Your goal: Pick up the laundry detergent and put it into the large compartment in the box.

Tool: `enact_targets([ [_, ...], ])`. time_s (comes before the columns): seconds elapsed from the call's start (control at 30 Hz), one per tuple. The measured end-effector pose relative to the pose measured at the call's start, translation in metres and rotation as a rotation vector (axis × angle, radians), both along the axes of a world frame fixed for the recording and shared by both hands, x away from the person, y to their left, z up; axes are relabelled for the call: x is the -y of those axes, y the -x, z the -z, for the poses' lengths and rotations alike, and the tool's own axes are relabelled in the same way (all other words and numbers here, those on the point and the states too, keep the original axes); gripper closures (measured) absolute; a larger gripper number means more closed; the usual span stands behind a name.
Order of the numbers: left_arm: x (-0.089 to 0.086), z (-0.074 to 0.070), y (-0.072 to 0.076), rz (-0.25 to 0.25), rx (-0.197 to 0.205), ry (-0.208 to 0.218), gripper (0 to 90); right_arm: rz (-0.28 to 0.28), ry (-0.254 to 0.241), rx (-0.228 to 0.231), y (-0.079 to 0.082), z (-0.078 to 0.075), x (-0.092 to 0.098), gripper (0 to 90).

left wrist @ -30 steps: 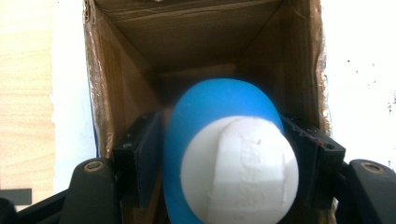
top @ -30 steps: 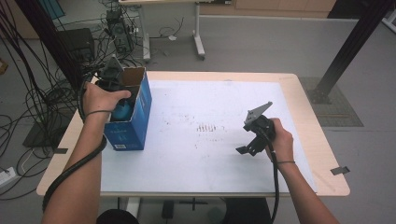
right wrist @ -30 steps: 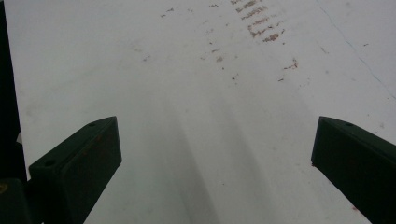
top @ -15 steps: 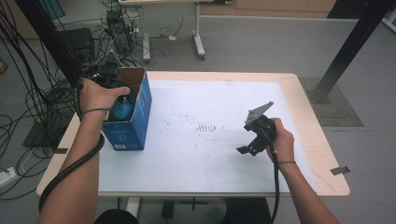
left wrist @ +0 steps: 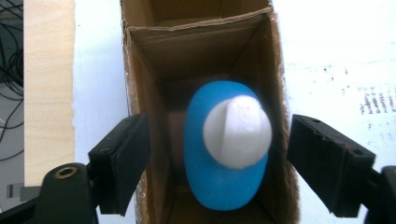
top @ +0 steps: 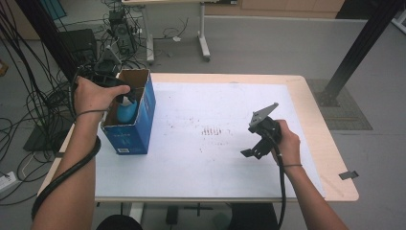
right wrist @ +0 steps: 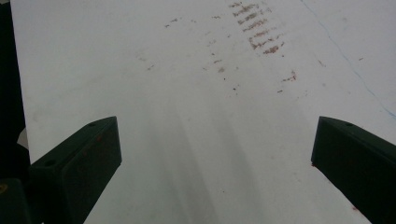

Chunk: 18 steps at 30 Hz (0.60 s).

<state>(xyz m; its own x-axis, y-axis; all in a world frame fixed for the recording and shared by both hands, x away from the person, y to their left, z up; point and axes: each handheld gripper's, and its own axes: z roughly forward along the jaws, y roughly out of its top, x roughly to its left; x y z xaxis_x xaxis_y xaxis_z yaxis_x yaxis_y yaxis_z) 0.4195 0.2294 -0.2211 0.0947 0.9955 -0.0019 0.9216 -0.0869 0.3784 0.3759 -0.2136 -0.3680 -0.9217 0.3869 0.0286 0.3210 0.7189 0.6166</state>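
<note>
Over the box, left tongs gape around the bottle.

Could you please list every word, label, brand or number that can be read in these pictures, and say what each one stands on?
Small pale print on the blue cardboard box's front face: too small and blurred to read.
Blue bottle with a white cap inside the box: no text visible.
Reddish marks on the white table sheet: smudges, not writing.
</note>
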Motion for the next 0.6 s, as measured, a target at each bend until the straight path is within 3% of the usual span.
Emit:
enact_targets([
  [0.33,0.009,-0.02,0.008,0.037,0.039,0.021,12.5,-0.004,0.002,0.002,-0.001,-0.002,-0.003,1.4],
  [0.6,0.028,-0.039,0.017,0.092,0.065,0.04,9.6,0.0,-0.005,0.0,-0.001,-0.002,-0.003,1.4],
])
